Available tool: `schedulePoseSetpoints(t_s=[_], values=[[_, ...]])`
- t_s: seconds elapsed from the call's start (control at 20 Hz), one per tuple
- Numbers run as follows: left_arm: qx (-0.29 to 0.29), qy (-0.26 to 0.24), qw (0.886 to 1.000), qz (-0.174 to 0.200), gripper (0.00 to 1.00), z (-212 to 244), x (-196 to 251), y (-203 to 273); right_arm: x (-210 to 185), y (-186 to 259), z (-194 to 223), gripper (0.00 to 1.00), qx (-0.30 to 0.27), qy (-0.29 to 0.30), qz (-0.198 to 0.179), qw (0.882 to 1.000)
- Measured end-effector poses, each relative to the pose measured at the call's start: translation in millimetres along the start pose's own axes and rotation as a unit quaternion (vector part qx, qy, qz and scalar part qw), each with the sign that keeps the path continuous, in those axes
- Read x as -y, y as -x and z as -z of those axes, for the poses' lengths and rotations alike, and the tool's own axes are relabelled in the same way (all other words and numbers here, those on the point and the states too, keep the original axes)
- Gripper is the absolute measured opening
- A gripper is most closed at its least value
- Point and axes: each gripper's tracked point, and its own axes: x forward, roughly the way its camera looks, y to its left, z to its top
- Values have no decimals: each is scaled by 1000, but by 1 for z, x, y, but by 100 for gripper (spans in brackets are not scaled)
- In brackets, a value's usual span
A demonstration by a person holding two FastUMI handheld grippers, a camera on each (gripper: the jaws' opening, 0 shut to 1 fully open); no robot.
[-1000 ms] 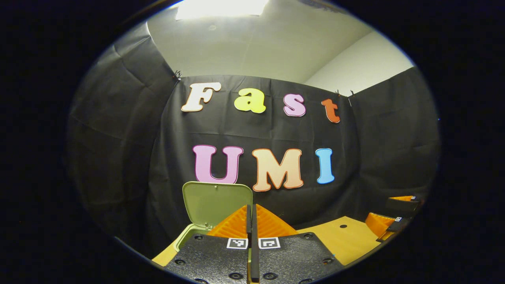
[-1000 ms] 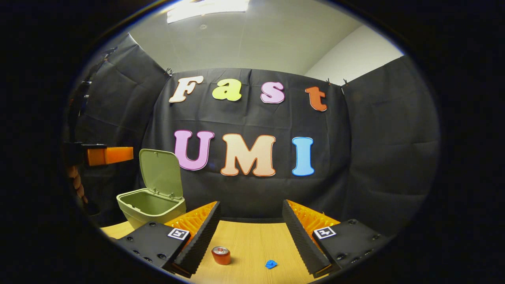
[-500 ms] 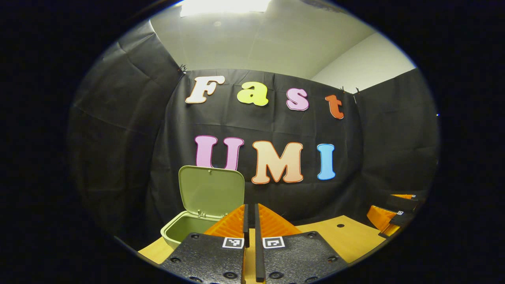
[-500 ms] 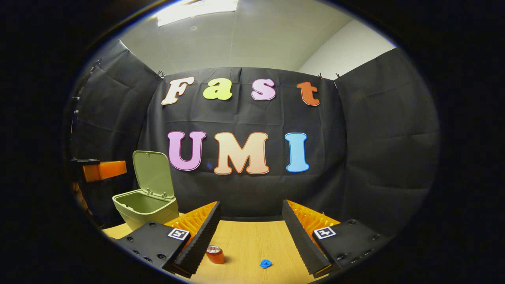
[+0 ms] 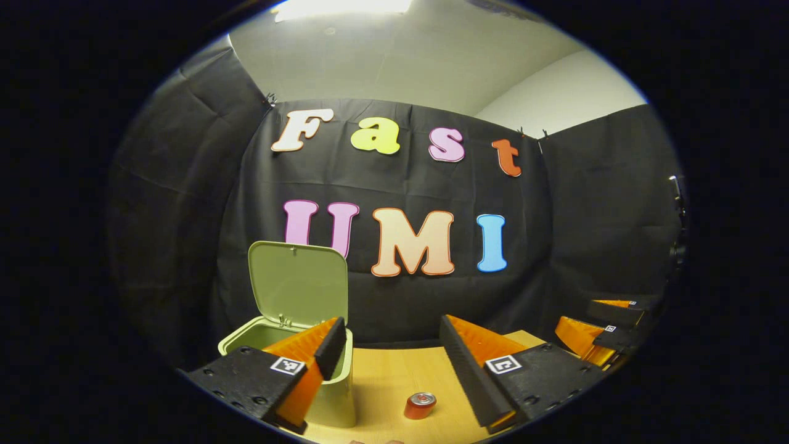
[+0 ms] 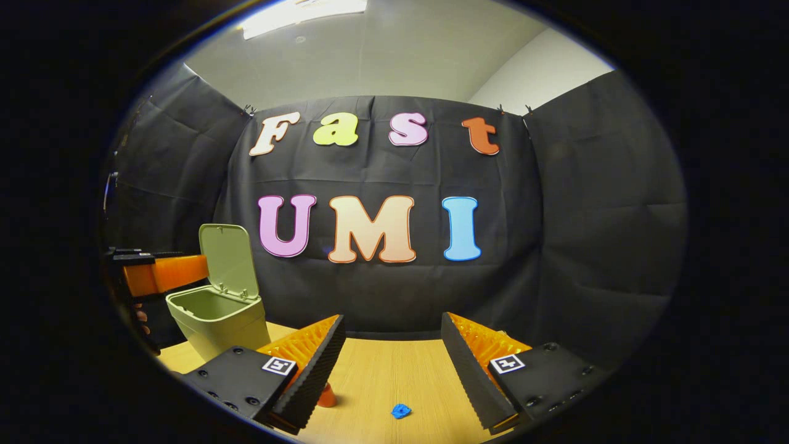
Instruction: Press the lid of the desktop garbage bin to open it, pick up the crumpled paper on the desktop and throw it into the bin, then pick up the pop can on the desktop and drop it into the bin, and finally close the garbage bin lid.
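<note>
- Your tabletop (image 6: 394, 370) is pale wood and carries everything you need, with the booth's black cloth behind it.
- Your garbage bin (image 6: 219, 324) stands at the left side, its lid (image 6: 229, 259) up and tilted back, so the opening step looks done. In the left gripper view the bin (image 5: 336, 394) sits just past your left gripper (image 5: 389, 364), whose jaws stand wide apart and hold nothing.
- Your right gripper (image 6: 389, 361) also has its jaws spread and empty, hovering above the tabletop with both pieces of rubbish ahead of it.
- The pop can (image 5: 420, 406) stands upright near the bin; in the right gripper view it is mostly hidden behind one jaw. It is probably light, thin-walled and smooth, so take it across the body at mid-height and squeeze gently; it could dent or slip.
- The crumpled paper (image 6: 401, 411), small and blue, lies a little way from the can, between your right jaws. It comes first. It should be very light and soft: come down over it, close fully, and expect it to compress.
</note>
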Motion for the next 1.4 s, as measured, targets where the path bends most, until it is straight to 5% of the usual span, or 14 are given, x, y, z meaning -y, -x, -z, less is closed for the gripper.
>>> schedulePoseSetpoints(t_s=[0.05,0.3,0.6,0.95,1.4], values=[[2,-1,1000,-1,98,-1,4,0,2,-1,0,98,-1,-2,-2,1000],[2,-4,1000,1,92,1,18,-3,7,-8,8,98,-10,-2,-6,1000],[-1,-15,1000,-5,93,1,19,0,0,-26,59,98,-92,-6,-26,995],[-26,-23,999,-12,93,15,4,4,-6,-54,136,98,-202,-14,-46,978],[-54,-53,996,-41,93,32,-32,10,0,-98,227,99,-340,23,-56,938]])
